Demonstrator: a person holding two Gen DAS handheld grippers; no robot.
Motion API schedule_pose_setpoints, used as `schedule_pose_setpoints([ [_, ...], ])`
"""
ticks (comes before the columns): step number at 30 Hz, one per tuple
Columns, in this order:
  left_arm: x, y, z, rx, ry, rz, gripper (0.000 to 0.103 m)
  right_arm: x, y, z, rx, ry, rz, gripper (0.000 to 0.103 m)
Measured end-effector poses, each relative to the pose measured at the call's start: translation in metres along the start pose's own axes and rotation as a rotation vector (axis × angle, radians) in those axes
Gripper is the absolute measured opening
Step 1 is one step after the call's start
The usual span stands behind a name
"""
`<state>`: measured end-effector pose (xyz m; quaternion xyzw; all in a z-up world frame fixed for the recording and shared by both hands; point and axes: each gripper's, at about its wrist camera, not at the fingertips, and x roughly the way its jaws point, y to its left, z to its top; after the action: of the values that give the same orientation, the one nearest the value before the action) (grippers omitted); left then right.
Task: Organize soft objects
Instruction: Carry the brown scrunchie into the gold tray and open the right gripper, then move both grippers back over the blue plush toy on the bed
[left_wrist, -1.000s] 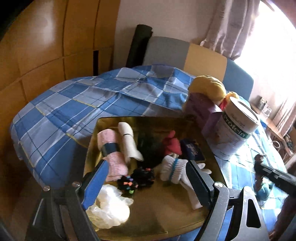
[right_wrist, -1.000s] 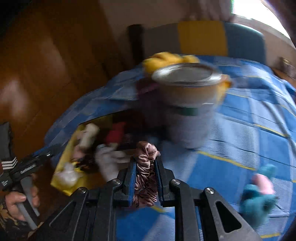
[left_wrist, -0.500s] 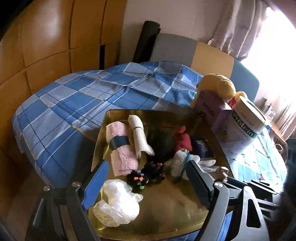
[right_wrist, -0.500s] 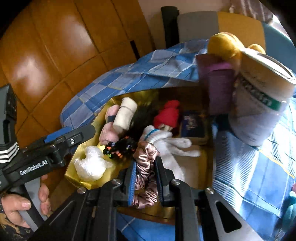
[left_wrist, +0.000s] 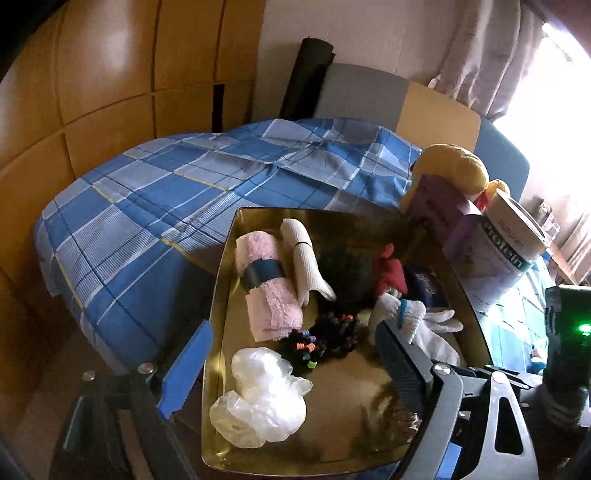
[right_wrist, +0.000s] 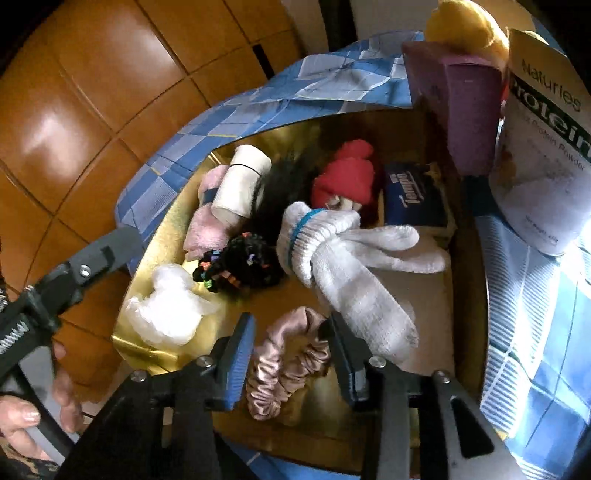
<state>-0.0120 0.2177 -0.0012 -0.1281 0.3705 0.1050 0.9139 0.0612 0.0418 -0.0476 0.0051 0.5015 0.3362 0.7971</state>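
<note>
Pink satin scrunchie being released into the gold tray. A second earlier the scrunchie is pinched tight between the pads of the right hand-held gripper out over the blue checked bed cover, beside the protein tin. It is now brought over the tray's near edge, at 6 o'clock in the right wrist view, and the jaws are opening. The scrunchie lies between them with the blue pad and the dark pad drawn back from its sides; a light touch at either edge cannot be ruled out. It appears to rest on the tray floor.

The scrunchie is placed just beside the white glove, which lies at 1 o'clock from it. The black hair ties lie at 11 o'clock and the crumpled clear plastic at 9 o'clock.

The left hand-held gripper is held wide open and empty over the tray's near left corner, little changed from a second earlier; nothing is gripped.

The tray already holds the pink towel roll, the cream roll and the red soft toy. By this reading one more soft item is counted as collected; a teal plush seen earlier on the bed is not in view now.
</note>
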Motion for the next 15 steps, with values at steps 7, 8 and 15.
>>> schedule_pose_setpoints([
  [7, -0.003, -0.008, -0.001, 0.025, -0.008, -0.016, 0.09, -0.014, 0.005, 0.0, -0.02, -0.035, -0.032, 0.044],
  [8, -0.004, -0.01, -0.001, 0.032, -0.011, -0.016, 0.09, -0.02, 0.004, -0.001, -0.017, -0.051, -0.04, 0.044],
  [15, -0.013, -0.024, -0.004, 0.078, -0.028, -0.037, 0.09, -0.047, -0.001, -0.006, 0.0, -0.122, -0.106, 0.044],
])
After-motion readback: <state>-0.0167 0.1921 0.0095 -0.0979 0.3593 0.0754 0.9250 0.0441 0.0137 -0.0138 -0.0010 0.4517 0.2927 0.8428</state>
